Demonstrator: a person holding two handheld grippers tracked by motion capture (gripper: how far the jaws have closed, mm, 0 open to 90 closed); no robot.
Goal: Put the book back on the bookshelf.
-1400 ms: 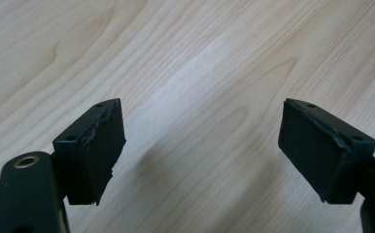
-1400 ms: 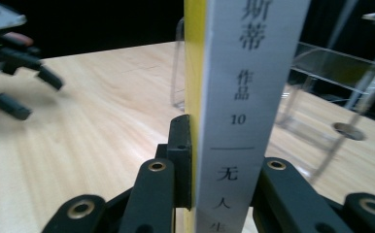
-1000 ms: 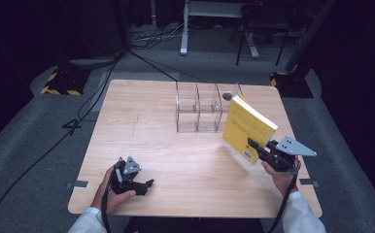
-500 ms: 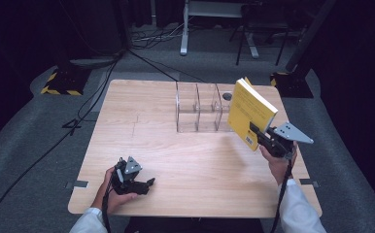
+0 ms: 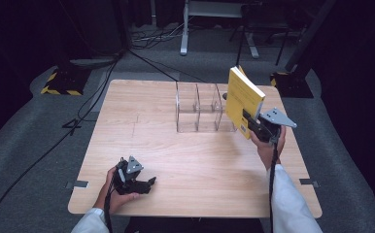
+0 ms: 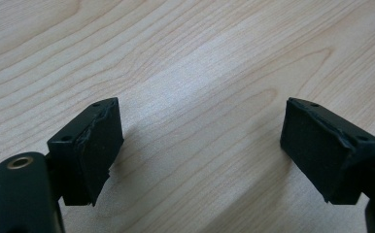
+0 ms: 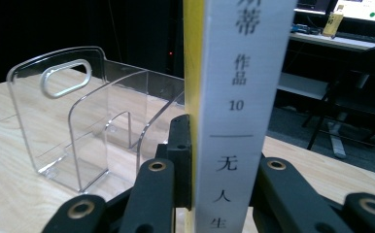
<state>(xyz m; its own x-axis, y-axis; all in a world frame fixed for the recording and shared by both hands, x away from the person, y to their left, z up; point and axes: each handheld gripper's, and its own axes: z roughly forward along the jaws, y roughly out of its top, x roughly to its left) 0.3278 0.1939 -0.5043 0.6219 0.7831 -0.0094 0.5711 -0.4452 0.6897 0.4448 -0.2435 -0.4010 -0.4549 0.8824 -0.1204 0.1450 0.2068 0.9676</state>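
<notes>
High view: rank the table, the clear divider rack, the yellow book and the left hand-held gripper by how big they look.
1. table
2. clear divider rack
3. yellow book, nearly matching the rack, and raised toward the camera, so unsure
4. left hand-held gripper

A thick paperback book with a yellow cover and a white spine printed in black characters point(image 5: 243, 99) is held upright, clear of the worktop point(image 5: 185, 160), near its far right corner. It is seen just beside the right end of a clear plastic divided rack point(image 5: 201, 108), spine point(image 7: 241, 111) towards the gripper.
</notes>
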